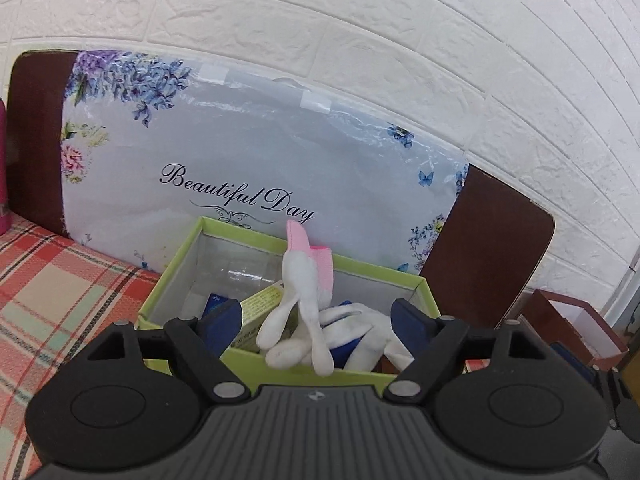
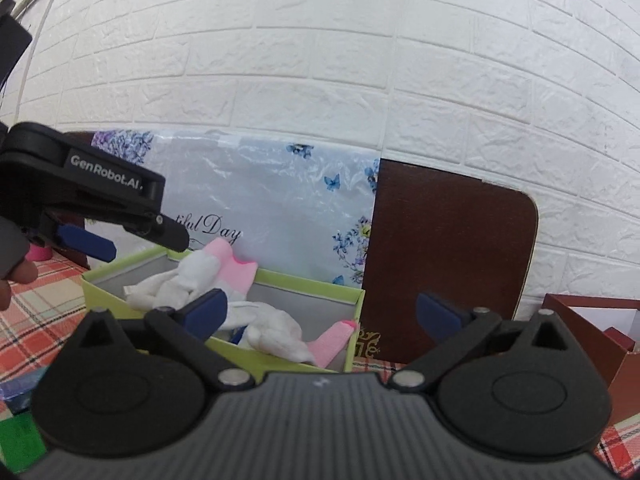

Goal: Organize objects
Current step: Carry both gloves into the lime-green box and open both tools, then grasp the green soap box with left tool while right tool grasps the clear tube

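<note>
A lime-green open box (image 1: 172, 268) (image 2: 304, 278) stands on the plaid cloth against a floral pillow. White gloves with pink cuffs (image 1: 308, 304) (image 2: 224, 276) lie heaped in it, over a yellow-green carton (image 1: 260, 304) and something blue. My left gripper (image 1: 316, 320) is open, its blue pads just above the box's near rim, either side of the gloves. In the right wrist view the left gripper (image 2: 86, 242) hovers over the box's left end. My right gripper (image 2: 324, 314) is open and empty, in front of the box's right part.
A floral pillow reading "Beautiful Day" (image 1: 248, 160) leans on a brown board (image 2: 448, 256) against the white brick wall. A red-brown open box (image 2: 592, 328) (image 1: 576, 320) stands to the right. A pink bottle (image 1: 3, 168) is at far left. Plaid cloth (image 1: 52, 292) covers the table.
</note>
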Demonstrator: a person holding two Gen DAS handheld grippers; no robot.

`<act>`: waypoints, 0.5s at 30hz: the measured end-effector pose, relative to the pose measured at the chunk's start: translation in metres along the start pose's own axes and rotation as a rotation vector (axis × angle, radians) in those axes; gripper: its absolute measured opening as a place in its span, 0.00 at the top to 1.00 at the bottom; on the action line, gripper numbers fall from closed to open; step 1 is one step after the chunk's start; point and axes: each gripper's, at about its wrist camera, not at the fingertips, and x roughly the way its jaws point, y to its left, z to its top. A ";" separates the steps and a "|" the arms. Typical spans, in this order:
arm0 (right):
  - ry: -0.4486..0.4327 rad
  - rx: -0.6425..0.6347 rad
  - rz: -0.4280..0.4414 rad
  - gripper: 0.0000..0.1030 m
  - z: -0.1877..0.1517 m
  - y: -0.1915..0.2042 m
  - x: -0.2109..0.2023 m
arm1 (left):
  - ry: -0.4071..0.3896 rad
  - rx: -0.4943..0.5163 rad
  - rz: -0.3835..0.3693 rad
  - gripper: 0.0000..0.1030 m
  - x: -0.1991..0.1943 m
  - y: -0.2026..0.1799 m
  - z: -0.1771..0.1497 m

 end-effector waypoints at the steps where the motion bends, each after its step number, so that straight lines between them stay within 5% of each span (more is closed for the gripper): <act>1: 0.001 0.010 0.002 0.00 0.000 -0.001 -0.010 | 0.006 0.003 0.008 0.17 -0.007 -0.002 -0.003; 15: 0.139 0.186 0.024 0.00 -0.046 -0.003 -0.106 | 0.145 -0.001 0.055 0.16 -0.069 -0.005 -0.083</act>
